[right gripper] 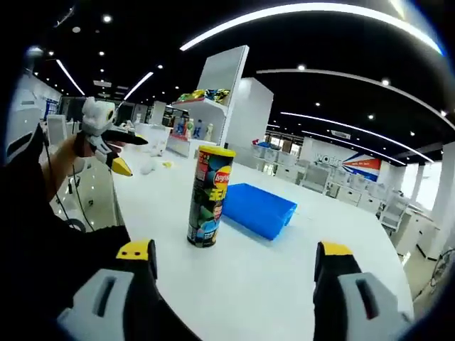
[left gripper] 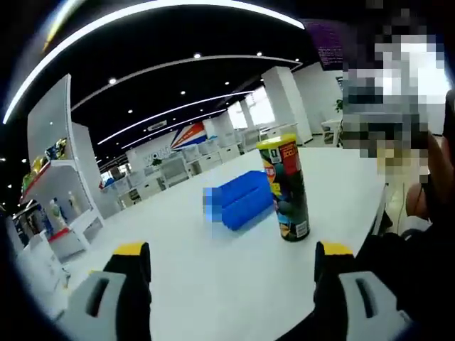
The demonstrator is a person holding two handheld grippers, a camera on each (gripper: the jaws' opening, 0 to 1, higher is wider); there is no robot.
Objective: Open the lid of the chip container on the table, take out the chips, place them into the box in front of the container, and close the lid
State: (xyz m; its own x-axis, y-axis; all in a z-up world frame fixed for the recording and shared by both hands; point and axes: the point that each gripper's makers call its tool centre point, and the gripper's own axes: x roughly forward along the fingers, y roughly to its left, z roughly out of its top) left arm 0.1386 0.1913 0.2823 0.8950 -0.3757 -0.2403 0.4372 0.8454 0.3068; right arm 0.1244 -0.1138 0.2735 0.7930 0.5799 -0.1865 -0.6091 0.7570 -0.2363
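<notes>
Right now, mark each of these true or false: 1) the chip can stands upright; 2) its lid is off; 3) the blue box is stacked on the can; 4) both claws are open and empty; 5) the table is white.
1) True: the chip can stands upright on the table.
2) False: the yellow lid sits on top of the can.
3) False: the blue box lies on the table beside the can.
4) True: the left claw and the right claw have their jaws spread wide with nothing between them.
5) True: the table is white.
</notes>
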